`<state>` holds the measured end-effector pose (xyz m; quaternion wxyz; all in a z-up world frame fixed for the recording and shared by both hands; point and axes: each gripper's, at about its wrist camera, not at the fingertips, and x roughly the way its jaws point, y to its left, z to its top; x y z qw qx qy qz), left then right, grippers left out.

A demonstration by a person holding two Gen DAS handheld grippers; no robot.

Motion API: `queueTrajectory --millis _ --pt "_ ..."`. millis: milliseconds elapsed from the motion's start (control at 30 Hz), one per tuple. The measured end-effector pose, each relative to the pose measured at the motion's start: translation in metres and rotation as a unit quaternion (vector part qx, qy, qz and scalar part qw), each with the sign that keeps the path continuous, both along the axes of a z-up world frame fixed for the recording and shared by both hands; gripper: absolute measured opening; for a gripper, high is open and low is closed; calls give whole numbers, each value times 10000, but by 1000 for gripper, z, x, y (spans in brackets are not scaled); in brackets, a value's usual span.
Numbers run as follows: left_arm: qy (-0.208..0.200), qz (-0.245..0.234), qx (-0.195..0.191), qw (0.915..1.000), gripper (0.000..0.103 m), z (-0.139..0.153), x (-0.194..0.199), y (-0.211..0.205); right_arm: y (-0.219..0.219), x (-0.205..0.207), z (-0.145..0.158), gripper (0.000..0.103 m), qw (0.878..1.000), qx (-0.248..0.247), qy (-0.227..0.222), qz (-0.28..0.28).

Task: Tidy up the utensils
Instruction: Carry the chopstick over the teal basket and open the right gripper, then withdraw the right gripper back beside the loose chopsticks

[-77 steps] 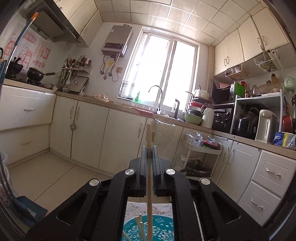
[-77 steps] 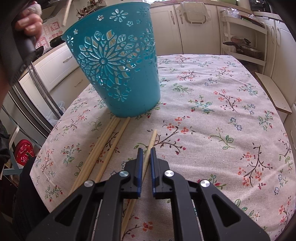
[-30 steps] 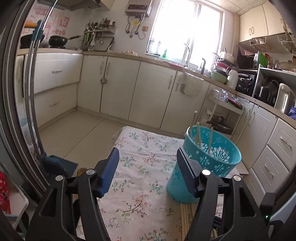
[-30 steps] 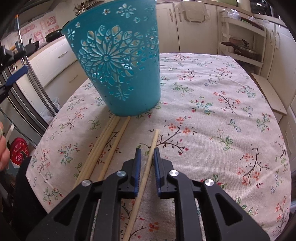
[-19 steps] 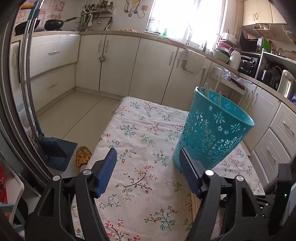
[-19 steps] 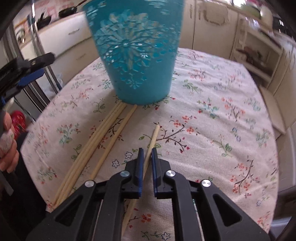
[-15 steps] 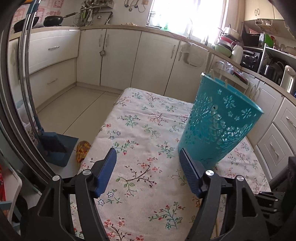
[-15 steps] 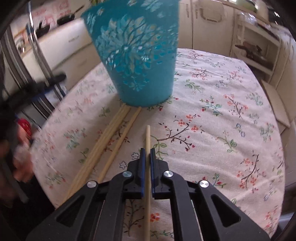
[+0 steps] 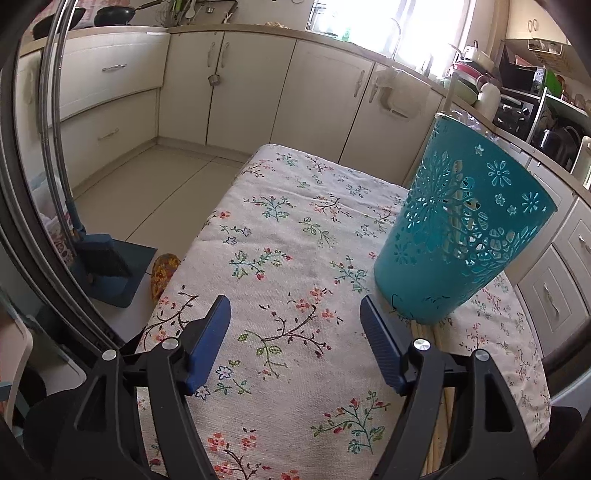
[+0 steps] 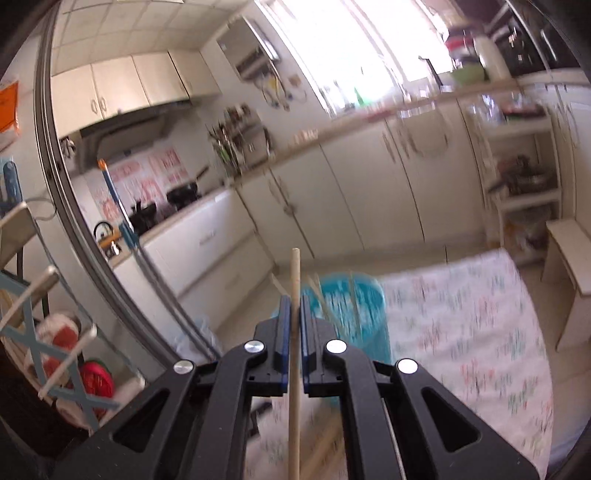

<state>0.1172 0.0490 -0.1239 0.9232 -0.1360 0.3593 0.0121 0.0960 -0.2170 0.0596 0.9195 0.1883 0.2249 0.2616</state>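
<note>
A: Left gripper (image 9: pixel 295 341)?
B: Low centre of the left wrist view, jaws wide apart and just been opening, nothing between them. Only flowered cloth (image 9: pixel 280 236) underneath, spread over the surface.

A: Right gripper (image 10: pixel 294 310)?
B: Lower centre of the right wrist view. Clamped tight on one wooden chopstick (image 10: pixel 294 350), standing nearly upright in the frame, tip poking above the blue pads (image 10: pixel 283 325).

A: Basket?
B: Teal, cut-out flower pattern (image 9: pixel 458 236). Right of centre in the left wrist view, upright on the cloth, just beyond the right-hand finger. Pale sticks visible through the holes; one tip showing above the rim at upper right. In the right wrist view, blurred, directly behind the held chopstick.

A: Loose chopsticks (image 9: pixel 434 339)?
B: Lying flat on the cloth, at the foot of the basket, lower right of the left wrist view, partly hidden by the gripper. Count unclear.

A: Surroundings?
B: Cream cabinets (image 9: pixel 251 85) across the top, bright window (image 9: pixel 391 22) upper right, dustpan (image 9: pixel 110 266) on the floor at left.
</note>
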Motion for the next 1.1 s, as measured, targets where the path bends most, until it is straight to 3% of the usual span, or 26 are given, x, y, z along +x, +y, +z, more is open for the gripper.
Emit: queueTrajectory --millis 133,300,433,533,767,967,1100 --pt "-15 12 -54 10000 69 -1 -1 1 20 32 30 6 9966 -105 -666 -464" --pt "-73 -32 -58 10000 70 -1 -2 0 43 67 33 6 9852 -452 -1122 -1218" --pt "-96 -92 -39 9999 70 0 -3 -2 54 94 9 6 9806 -720 -971 -1541" --pt "-98 -120 -44 9999 70 0 -3 -3 57 103 -9 6 9819 -909 -765 -1473" --pt "-97 -117 -50 9999 70 0 -2 -3 61 86 -13 7 9829 -1170 -803 -1173" --pt "-57 -75 -79 9999 71 0 -1 -2 51 67 -19 19 9856 -1171 -697 -998" --pt "-69 -75 -35 9999 71 0 -2 -3 38 47 -17 21 9858 -1120 -707 -1028"
